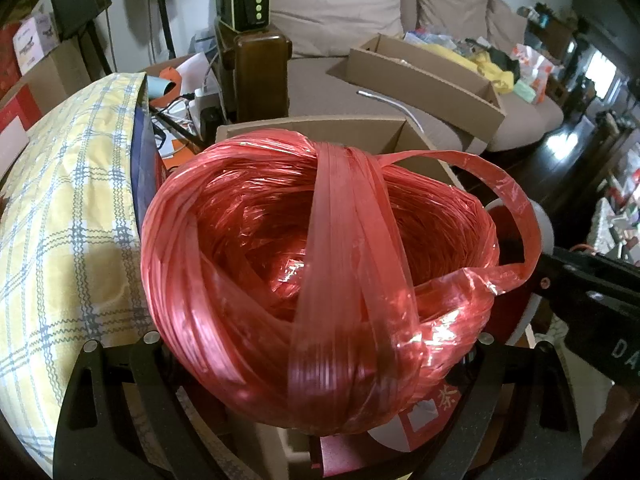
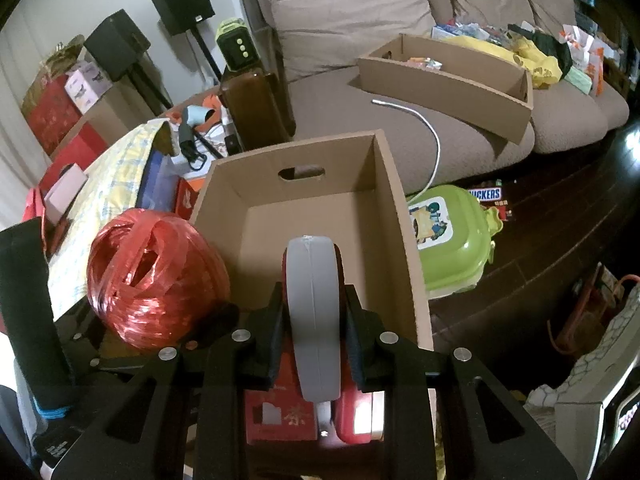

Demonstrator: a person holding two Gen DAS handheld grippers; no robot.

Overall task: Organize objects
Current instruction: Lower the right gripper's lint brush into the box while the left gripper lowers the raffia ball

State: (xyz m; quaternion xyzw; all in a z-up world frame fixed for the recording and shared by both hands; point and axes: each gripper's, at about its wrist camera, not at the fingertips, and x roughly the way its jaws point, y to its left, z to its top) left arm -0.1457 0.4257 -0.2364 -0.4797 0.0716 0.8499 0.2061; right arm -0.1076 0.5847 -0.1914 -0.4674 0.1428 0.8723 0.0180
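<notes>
A big ball of red plastic twine [image 1: 280, 264] fills the left wrist view, with a loose strand looping off to the right. My left gripper [image 1: 320, 338] is shut on it, its fingers pressing the ball's lower sides. The right wrist view shows the same ball [image 2: 156, 276] at the left, beside an open cardboard box [image 2: 384, 208]. My right gripper [image 2: 314, 320] is shut on a grey-rimmed red tape roll [image 2: 312, 300], held upright at the box's near edge. The box interior looks bare. The roll and right gripper also show at the right of the left wrist view, roll [image 1: 516, 240].
A yellow plaid cloth [image 1: 60, 220] covers stacked boxes to the left. A green lidded tub [image 2: 452, 240] sits on the dark floor right of the box. Behind are a beige sofa [image 2: 360, 120] with a second cardboard box [image 2: 440, 76], a white cable [image 2: 436, 148] and clutter.
</notes>
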